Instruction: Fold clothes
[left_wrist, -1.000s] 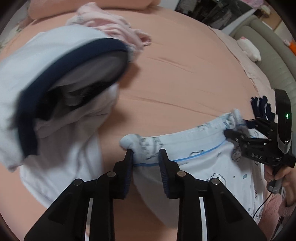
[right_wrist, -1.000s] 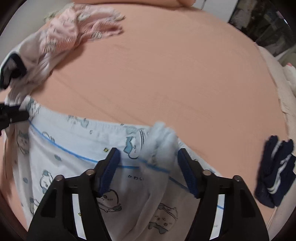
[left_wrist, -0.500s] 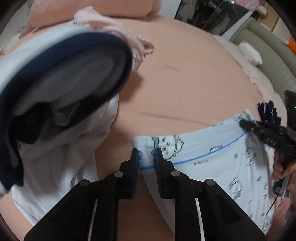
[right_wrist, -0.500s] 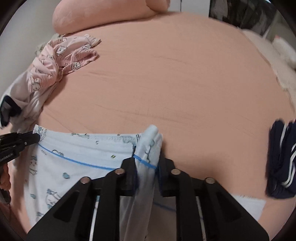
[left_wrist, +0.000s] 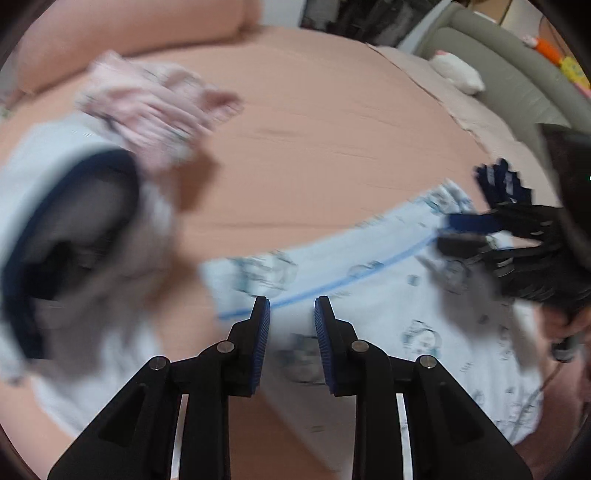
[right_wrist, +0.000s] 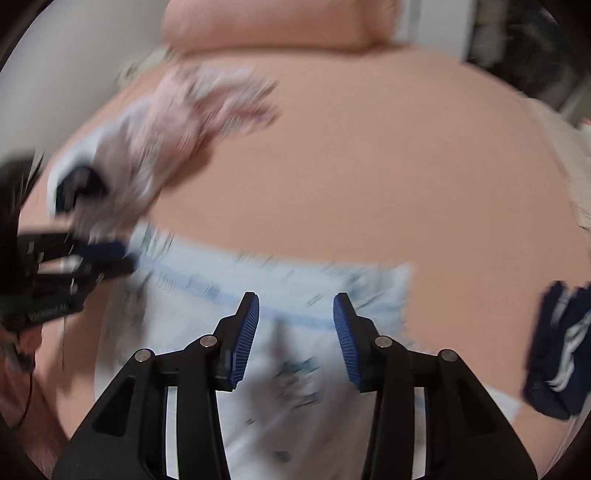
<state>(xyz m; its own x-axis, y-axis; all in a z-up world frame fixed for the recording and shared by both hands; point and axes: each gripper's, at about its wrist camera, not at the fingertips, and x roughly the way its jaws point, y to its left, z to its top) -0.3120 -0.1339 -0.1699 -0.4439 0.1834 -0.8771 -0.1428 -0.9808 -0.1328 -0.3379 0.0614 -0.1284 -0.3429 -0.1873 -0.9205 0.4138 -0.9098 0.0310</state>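
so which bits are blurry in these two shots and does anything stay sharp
Left wrist view: the left gripper is crisp, but the light blue printed garment, the pink garment and the right gripper are smeared by motion. Right wrist view: the right gripper is sharp while the whole bed sheet scene streaks; fisheye bulge in both.

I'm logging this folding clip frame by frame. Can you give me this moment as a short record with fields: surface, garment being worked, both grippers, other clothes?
surface: peach bedsheet
garment in work: light blue printed garment, lying flat on the sheet
left gripper: open, fingers over the garment's blue-striped edge, nothing between them
right gripper: open, over the same garment, nothing held
other clothes: pink garment at the far left; white garment with navy trim beside it; navy item at the right
image quality: motion blur
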